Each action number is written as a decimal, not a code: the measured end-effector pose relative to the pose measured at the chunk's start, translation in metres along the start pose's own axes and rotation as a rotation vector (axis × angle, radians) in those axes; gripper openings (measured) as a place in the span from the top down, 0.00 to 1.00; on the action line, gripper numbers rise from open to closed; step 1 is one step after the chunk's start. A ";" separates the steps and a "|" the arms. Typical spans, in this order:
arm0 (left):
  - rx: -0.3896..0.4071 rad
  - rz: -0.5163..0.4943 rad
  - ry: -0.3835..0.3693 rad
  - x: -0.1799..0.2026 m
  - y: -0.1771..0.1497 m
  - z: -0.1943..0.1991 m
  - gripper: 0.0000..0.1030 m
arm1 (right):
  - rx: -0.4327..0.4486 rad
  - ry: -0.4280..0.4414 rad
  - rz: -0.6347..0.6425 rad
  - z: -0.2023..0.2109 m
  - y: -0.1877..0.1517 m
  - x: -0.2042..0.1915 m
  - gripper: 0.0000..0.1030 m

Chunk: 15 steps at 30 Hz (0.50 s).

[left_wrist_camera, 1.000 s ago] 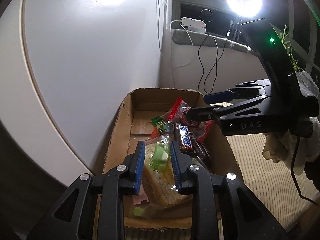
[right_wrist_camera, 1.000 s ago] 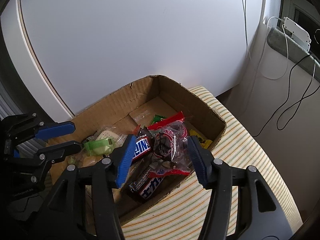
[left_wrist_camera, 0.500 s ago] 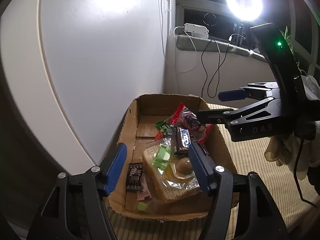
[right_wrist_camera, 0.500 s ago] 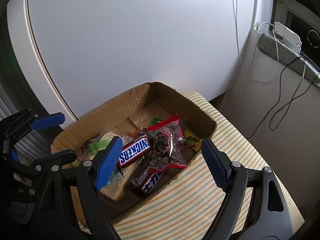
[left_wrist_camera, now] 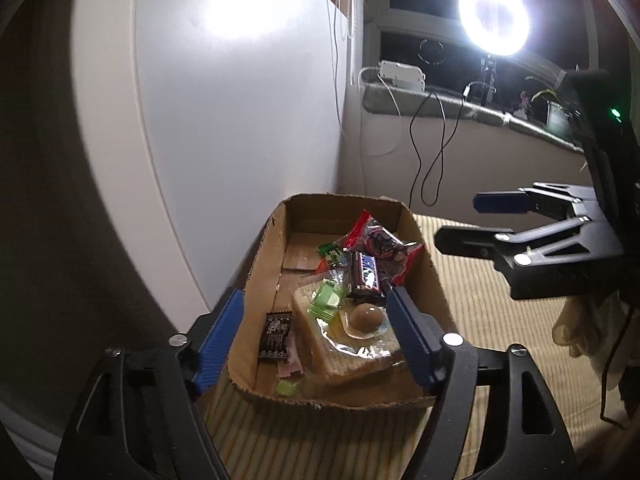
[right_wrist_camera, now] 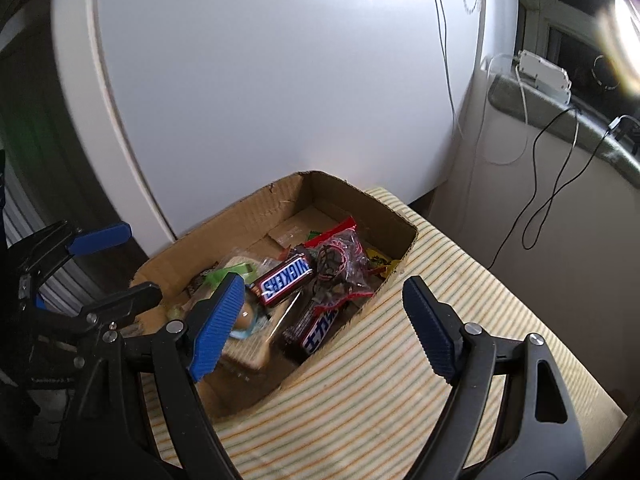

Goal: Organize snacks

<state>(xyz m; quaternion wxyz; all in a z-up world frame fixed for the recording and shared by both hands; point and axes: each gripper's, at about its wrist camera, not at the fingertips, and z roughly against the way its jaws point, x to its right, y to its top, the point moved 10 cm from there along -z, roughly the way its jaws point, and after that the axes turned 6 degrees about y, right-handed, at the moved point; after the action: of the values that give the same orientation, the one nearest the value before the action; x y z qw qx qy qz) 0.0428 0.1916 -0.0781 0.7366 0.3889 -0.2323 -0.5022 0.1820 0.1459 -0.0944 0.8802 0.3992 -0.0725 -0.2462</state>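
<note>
So both my grippers are hanging over the cardboard box (left_wrist_camera: 260, 264) of snacks and neither one is holding anything. My left gripper (left_wrist_camera: 316, 336) has its jaws opening up right now, blue pads spread about as wide as the box's near end, with nothing pinched between them, just the snacks lying lower down inside the box. My right gripper (right_wrist_camera: 324, 320) is released too, jaws wide apart and empty: one pad sits over the box's inside, the other over the striped cloth (right_wrist_camera: 400, 380) just outside the box wall.

From the left wrist view, going near to far: closest to me at about 6 o'clock in the box is a small green candy (left_wrist_camera: 287, 388), then a black sachet (left_wrist_camera: 276, 335) at roughly 8 o'clock. Right in the middle is a cracker pack (left_wrist_camera: 352, 354) with a brown round sweet (left_wrist_camera: 365, 317) in clear wrap on top of it, and a pale green wrapped candy (left_wrist_camera: 329, 297) just beyond. Further out, towards 12 to 1 o'clock, there's a Snickers bar (left_wrist_camera: 365, 273) and behind it a red-edged clear bag (left_wrist_camera: 378, 238) leaning on the right wall.

From the right wrist view a second Snickers bar (right_wrist_camera: 316, 328) lies nearest my pads, and a yellow packet (right_wrist_camera: 380, 262) sits in the far corner at about 1 o'clock.

Way back there's a windowsill with a ring light (left_wrist_camera: 494, 20).
</note>
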 end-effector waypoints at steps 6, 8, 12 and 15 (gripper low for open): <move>0.016 0.010 0.036 -0.001 -0.006 0.016 0.21 | 0.071 -0.024 0.015 0.034 -0.007 -0.010 0.00; 0.014 0.012 0.048 -0.001 -0.009 0.021 0.21 | 0.082 -0.028 0.012 0.043 -0.010 -0.012 0.00; 0.005 0.035 0.041 0.001 -0.013 0.029 0.21 | 0.097 -0.039 0.004 0.060 -0.021 -0.014 0.00; 0.013 0.031 0.057 0.001 -0.015 0.035 0.21 | 0.099 -0.052 -0.004 0.068 -0.028 -0.013 0.00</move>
<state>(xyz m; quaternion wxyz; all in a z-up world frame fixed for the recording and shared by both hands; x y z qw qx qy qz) 0.0090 0.1755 -0.0693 0.7480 0.4042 -0.2205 -0.4780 0.1384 0.0911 -0.0682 0.8566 0.4361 -0.1068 -0.2543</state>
